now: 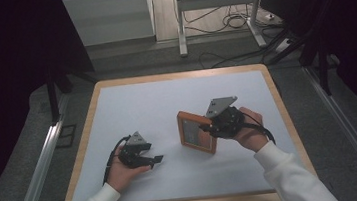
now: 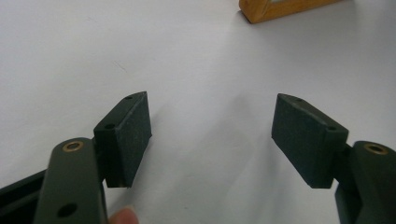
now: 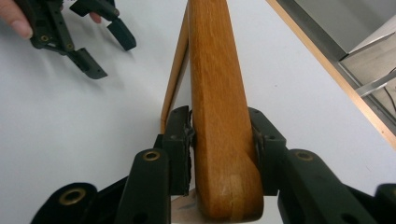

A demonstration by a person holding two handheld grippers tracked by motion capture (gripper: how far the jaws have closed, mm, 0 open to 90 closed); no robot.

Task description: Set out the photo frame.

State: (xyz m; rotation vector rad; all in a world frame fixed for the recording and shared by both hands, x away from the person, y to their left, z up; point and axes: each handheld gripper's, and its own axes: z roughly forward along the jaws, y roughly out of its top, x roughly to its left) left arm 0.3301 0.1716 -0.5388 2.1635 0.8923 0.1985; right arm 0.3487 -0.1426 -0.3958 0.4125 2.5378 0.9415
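Orange-brown wooden picture frame (image 1: pixel 197 132), the one object on the white table (image 1: pixel 132 110), stands near its middle, clamped by the right gripper (image 3: pixel 222 140) on what seems its edge. Left gripper (image 2: pixel 212 135) rests well apart, jaws spread and empty.

The high view looks forward and down from above the person's side of the table (image 1: pixel 114 83), taking in its whole white top, all four wooden edges and the floor beyond the far edge. The left gripper view rides low and close over the white top near the front left corner, looking along the left gripper (image 2: pixel 212 135) toward the wooden frame (image 2: pixel 280 8), which enters at its upper edge. The right gripper view sits very close behind the right gripper (image 3: pixel 223 140), looking along the frame toward the table's right edge. All three views share the frame; the right gripper view and the high view also share the left gripper.
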